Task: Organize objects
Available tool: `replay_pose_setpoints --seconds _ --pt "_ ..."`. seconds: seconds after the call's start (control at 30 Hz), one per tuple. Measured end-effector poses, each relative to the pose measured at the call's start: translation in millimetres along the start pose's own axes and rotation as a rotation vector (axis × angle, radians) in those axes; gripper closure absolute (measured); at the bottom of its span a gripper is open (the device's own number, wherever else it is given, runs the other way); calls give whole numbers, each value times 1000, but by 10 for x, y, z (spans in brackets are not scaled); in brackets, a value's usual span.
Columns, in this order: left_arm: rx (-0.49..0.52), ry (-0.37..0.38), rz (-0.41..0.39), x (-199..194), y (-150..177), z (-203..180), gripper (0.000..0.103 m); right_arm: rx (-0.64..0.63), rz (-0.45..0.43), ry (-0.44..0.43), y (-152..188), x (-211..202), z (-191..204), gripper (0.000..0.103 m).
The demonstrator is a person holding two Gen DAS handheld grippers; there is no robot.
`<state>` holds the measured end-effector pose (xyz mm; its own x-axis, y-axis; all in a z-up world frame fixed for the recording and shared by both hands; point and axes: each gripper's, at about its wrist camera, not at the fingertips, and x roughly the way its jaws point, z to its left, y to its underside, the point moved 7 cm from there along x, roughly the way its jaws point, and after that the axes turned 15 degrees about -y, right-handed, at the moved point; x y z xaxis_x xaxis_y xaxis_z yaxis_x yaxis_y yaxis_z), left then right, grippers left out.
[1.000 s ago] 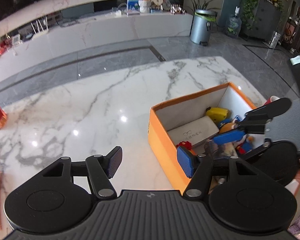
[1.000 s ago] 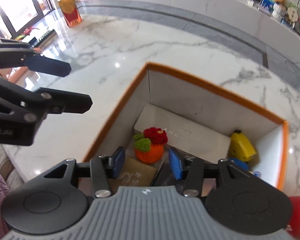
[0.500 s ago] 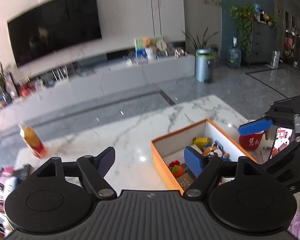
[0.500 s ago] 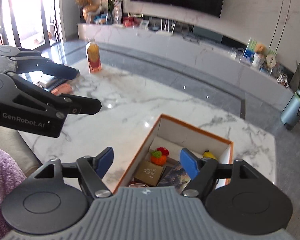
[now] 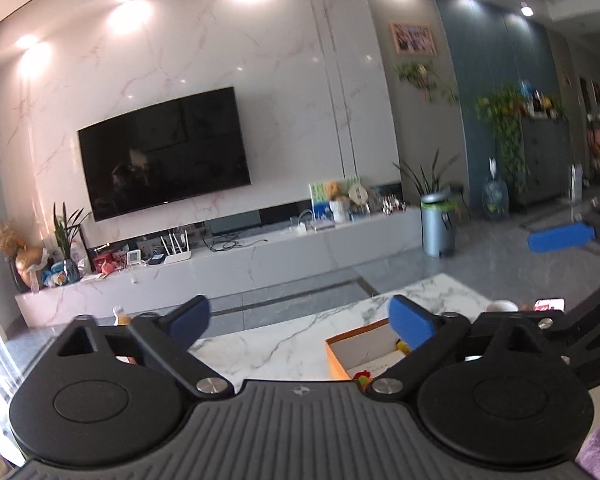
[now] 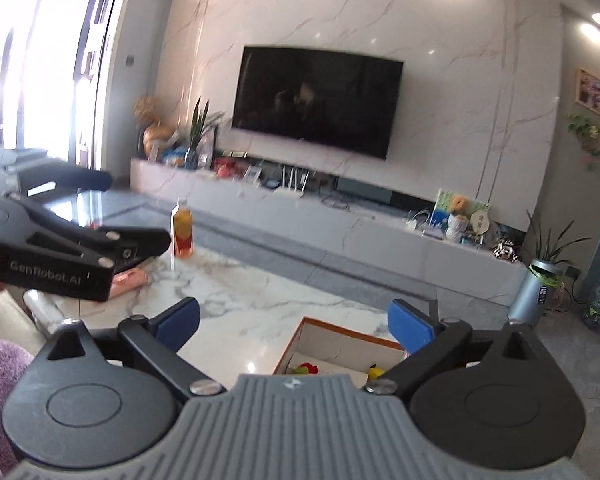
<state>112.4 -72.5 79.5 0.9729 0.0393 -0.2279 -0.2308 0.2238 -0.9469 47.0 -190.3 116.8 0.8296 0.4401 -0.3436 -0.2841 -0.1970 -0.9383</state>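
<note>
Table: your marble table (image 6: 260, 300) carries the orange box and, toward its far left end, a bottle of amber drink (image 6: 183, 232).
Box: the orange box (image 6: 340, 338) sits low in both views, near the table's right end, well below where you are pointing.
Contents: a red-and-green knitted toy (image 6: 308, 368) and a yellow toy (image 6: 375, 372) lie inside it, against a white case; the rest is hidden behind your tool.
Left gripper (image 5: 298, 320): spread wide, nothing between the blue pads.
Right gripper (image 6: 294, 322): likewise spread and empty.
Judgement: with the items boxed, the sorting looks close to finished.
Advice: tilt both tools down until the table fills the view, then check for strays such as the bottle.
</note>
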Motion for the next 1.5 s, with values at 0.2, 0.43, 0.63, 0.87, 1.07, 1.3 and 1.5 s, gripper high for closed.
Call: replay_pose_setpoints --seconds 0.2,0.43,0.63,0.87,1.07,1.3,1.5 --pt "-117 -27 29 16 350 -38 0 65 -42 54 492 -70 111 1" --pt "-130 -70 141 223 877 -104 0 180 -52 132 977 115 23 1" --pt "-118 -86 236 347 1380 -153 0 214 3 138 1315 374 -16 1" --pt "-66 -97 273 489 1670 -243 0 248 76 180 1693 633 -168 1" --pt "-46 -93 306 600 1804 -333 0 282 120 191 1887 783 -311 1" --pt "-46 -86 329 694 1839 -359 0 289 144 193 1936 845 -360 1" --pt "-53 -78 346 679 1846 -337 0 274 169 190 1928 882 -313 1"
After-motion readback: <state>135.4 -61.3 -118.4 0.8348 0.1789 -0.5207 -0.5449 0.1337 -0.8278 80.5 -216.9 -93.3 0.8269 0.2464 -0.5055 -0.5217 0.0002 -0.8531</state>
